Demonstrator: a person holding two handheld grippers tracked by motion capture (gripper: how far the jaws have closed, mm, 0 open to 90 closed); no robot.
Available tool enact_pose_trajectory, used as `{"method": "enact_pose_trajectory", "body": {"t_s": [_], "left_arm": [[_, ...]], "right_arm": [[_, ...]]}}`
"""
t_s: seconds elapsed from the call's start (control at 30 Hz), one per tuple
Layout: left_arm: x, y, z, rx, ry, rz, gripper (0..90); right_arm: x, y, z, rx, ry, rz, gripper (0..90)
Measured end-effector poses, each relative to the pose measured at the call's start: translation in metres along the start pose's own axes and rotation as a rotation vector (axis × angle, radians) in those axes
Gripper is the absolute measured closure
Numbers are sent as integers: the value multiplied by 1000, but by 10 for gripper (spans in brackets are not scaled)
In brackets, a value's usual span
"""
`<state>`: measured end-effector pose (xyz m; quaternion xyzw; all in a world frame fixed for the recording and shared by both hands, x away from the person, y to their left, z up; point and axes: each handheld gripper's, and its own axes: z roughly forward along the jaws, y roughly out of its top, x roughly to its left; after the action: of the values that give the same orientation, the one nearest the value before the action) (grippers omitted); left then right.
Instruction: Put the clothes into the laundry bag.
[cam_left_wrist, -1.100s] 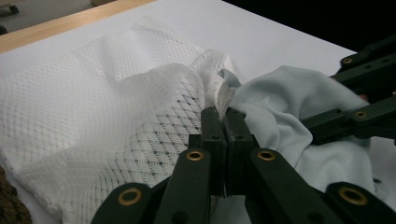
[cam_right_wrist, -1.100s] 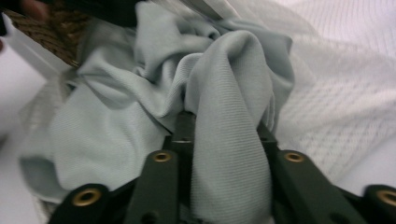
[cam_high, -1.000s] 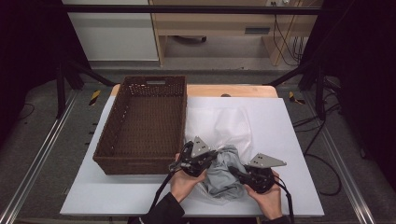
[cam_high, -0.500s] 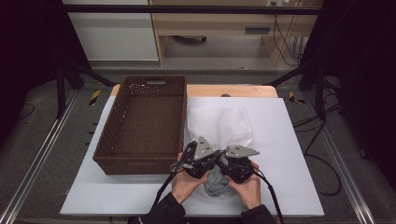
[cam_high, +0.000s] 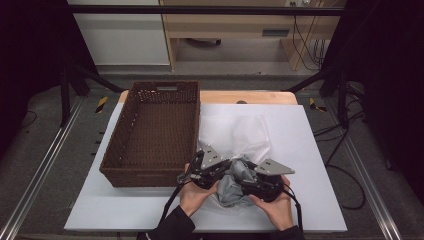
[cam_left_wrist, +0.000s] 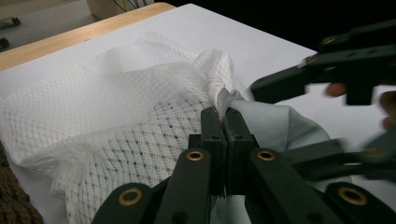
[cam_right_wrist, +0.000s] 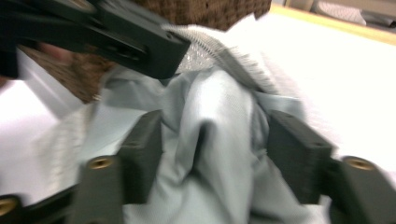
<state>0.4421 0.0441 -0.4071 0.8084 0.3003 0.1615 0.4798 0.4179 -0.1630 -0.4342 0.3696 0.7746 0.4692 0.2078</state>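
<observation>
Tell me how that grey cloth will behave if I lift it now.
Probably floppy: the grey cloth lies bunched in soft folds. It will likely sag from the left hand-held gripper, shut on its edge. It may drag the white mesh bag touching it.

Grey cloth and white mesh bag on tabletop

Grey cloth (cam_high: 234, 186): soft, crumpled into folds, bunched at the near edge of the white tabletop (cam_high: 310, 150), one edge pinched upright. White mesh bag (cam_high: 239, 134): translucent netting, slack and rumpled, lying flat just behind the cloth and touching it, beside the wicker basket (cam_high: 155, 135).
</observation>
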Motion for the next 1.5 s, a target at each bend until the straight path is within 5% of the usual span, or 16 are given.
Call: {"method": "enact_pose_trajectory", "body": {"t_s": [0.13,0.23,0.37,0.47,0.57,0.67,0.9,1.07,1.2,1.33,1.5], "left_arm": [[0,0,1,-1,2,-2,889],[-1,0,2,0,-1,1,889],[-2,-1,3,6,-6,6,889],[-3,-2,4,11,-8,6,889],[-1,-4,5,14,-6,2,888],[1,-4,6,16,-4,-12,888],[0,5,-3,-4,9,-5,889],[-4,8,-9,-22,-3,17,889],[-6,7,-10,-28,-14,25,890],[-8,5,-11,-27,-23,28,889],[-7,-5,-2,1,-28,15,889]], "right_arm": [[-10,-8,-19,-8,-31,12,230],[-22,-20,-10,49,-61,57,199],[-30,-26,12,66,-7,92,204],[-34,-26,24,60,59,140,306],[-33,-26,24,58,104,145,550],[-28,-21,11,37,95,107,730],[7,-4,0,27,114,-55,754],[13,3,15,49,124,-59,755],[7,6,31,65,53,-14,755],[-7,4,46,75,-97,42,755],[-16,0,52,63,-129,75,727]]}}
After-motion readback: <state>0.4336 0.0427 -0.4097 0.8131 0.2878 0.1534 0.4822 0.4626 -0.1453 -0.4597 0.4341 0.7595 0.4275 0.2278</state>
